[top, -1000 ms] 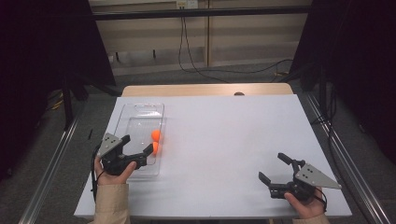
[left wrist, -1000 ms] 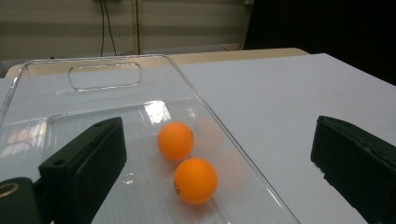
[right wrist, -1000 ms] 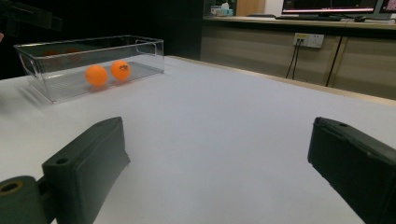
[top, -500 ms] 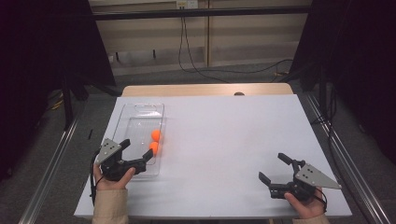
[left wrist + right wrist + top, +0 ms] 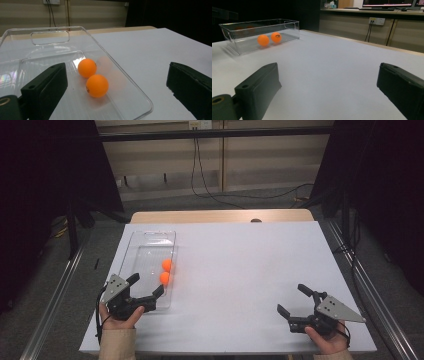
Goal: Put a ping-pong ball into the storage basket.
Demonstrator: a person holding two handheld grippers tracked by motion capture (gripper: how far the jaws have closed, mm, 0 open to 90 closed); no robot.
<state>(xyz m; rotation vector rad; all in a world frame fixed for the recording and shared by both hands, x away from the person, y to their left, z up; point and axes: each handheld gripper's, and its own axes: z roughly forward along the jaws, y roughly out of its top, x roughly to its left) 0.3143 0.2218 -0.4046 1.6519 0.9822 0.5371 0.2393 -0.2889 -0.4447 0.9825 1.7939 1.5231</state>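
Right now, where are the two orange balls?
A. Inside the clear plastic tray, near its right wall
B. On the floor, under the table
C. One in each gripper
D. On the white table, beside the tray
A. In the left gripper view both orange balls lie on the bottom of the clear plastic tray, close together near its right wall, and the left gripper stands open and holds neither of them.
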